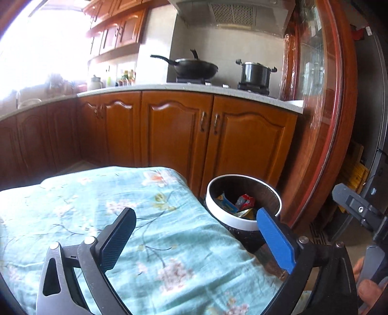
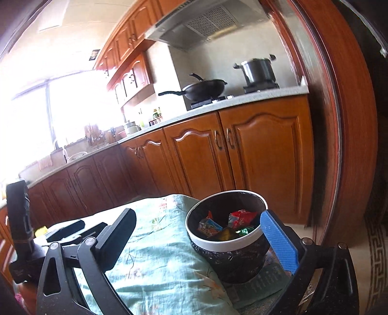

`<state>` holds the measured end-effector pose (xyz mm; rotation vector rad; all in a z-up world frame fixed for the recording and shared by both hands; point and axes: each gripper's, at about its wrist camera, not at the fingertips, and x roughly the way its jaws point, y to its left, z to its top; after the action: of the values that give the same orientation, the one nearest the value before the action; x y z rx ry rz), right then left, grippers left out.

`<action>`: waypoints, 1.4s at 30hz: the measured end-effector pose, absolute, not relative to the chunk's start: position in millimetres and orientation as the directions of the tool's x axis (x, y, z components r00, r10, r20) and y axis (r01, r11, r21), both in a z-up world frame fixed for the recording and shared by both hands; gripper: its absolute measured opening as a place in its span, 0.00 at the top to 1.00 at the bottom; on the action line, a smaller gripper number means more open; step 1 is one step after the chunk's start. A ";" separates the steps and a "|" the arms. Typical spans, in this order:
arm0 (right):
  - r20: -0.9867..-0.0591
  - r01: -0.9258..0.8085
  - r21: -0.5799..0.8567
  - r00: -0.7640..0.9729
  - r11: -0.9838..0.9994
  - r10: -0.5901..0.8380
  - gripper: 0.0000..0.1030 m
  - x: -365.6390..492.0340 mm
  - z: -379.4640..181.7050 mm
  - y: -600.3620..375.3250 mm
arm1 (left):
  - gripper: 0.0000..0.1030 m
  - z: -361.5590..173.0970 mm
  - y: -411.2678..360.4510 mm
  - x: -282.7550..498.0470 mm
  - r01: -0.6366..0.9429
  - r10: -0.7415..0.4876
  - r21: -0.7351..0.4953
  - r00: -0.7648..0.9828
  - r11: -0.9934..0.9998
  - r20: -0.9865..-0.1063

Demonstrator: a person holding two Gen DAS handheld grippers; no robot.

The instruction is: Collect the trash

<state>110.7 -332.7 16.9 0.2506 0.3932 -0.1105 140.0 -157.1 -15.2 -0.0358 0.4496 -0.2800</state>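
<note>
- Two tools hang over a cloth-covered surface, each with its fingers spread wide and nothing between them.
- Left tool [image 1: 195, 233]: its dark finger [image 1: 116, 240] and its blue-padded finger [image 1: 276, 240] stand far apart above the floral cloth [image 1: 150, 218]; neither touches anything that can be seen.
- Right tool [image 2: 197, 236]: it gapes equally wide and grips nothing; its blue pad [image 2: 278, 242] sits in front of the near right rim of the trash bin, and whether they touch cannot be told.
- Trash bin [image 2: 225, 241]: a round bin with a white rim and a black liner bag, standing at the right end of the cloth-draped surface, just beyond both tools.
- Trash: several bright wrappers [image 2: 240, 219] lie at the bottom of the bin, red, blue and green among them; the left wrist view shows the same heap [image 1: 242, 202].
- Left tool's body shows at the left edge of the right wrist view.
- Behind stands the kitchen bench [image 1: 194, 88] on wooden cabinets [image 1: 174, 135], carrying a black wok [image 1: 196, 66] and a steel pot [image 1: 255, 72] on the hob, under a range hood [image 1: 232, 14].
</note>
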 end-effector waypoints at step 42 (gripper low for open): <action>-0.388 0.131 0.162 0.920 0.978 -0.059 0.00 84.3 -6.0 -302.1 | 0.01 -47.8 -138.9 92.3 0.153 -0.141 0.002 0.916 0.988 -0.377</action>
<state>84.3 -302.1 -6.0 0.1871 0.3917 -0.0984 92.3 -138.9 -47.8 0.0319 0.3854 -0.1511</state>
